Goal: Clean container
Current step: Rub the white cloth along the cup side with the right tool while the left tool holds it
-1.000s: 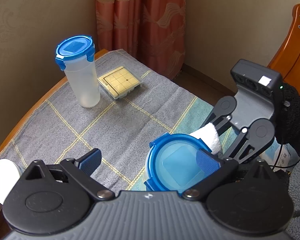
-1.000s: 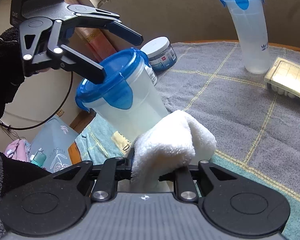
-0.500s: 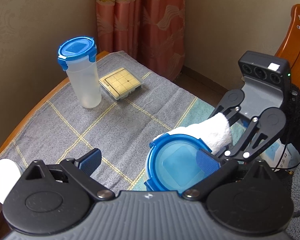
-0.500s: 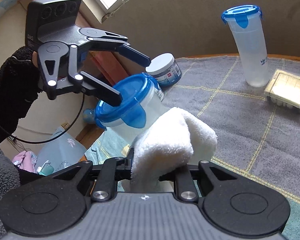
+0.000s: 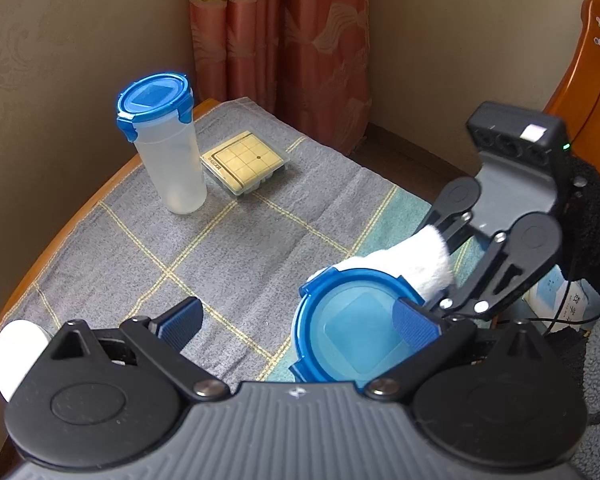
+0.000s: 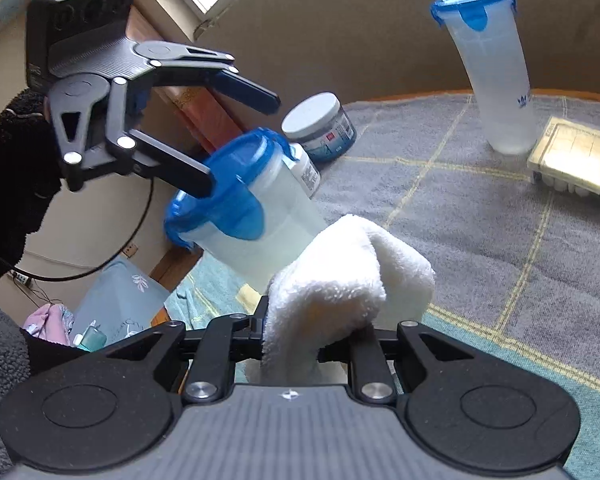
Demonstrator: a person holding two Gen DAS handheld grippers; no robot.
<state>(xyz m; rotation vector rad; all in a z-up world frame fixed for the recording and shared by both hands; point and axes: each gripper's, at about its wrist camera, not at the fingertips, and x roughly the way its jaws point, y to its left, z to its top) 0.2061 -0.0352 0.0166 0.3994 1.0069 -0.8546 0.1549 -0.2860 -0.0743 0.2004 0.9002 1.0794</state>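
Container [image 6: 260, 216] tilted at tablecloth edge [image 6: 204, 280], towel [image 6: 352, 264] touching

Left gripper [image 6: 242, 140]: jaws spread wide, one fingertip [image 6: 198, 182] pressing on something, the other free in the air; black-sleeved hand [image 6: 8, 152] behind it. Right gripper [image 6: 320, 334]: jaws drawn close, clamped on a soft wad, aimed toward the left gripper.
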